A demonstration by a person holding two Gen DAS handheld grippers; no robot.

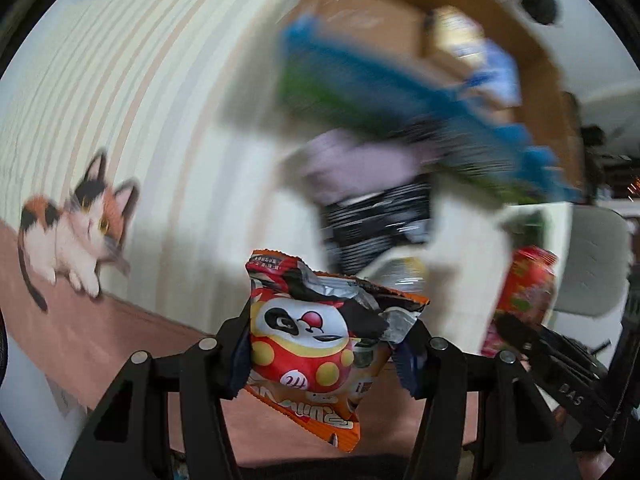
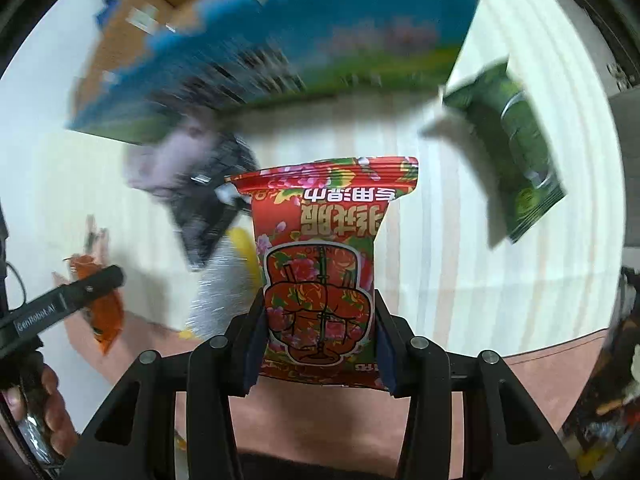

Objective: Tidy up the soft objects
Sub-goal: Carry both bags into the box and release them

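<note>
My left gripper [image 1: 320, 344] is shut on an orange snack packet with a panda face [image 1: 316, 340], held above the striped cloth. My right gripper [image 2: 320, 332] is shut on a red flowered wet-wipe pack [image 2: 320, 256], held upright in the air. That red pack also shows at the right of the left wrist view [image 1: 528, 296], and the orange packet at the left of the right wrist view [image 2: 100, 312]. A blue and green packet [image 2: 280, 52] lies ahead, blurred, beside a purple packet [image 2: 168, 156] and a black striped one [image 2: 212, 208].
A green packet [image 2: 512, 152] lies on the striped tablecloth [image 2: 460, 260] at the right. A cardboard box [image 1: 400, 16] stands behind the pile. A cat picture [image 1: 76, 236] is on the cloth at the left. A silver and yellow packet [image 2: 228, 284] lies near the pile.
</note>
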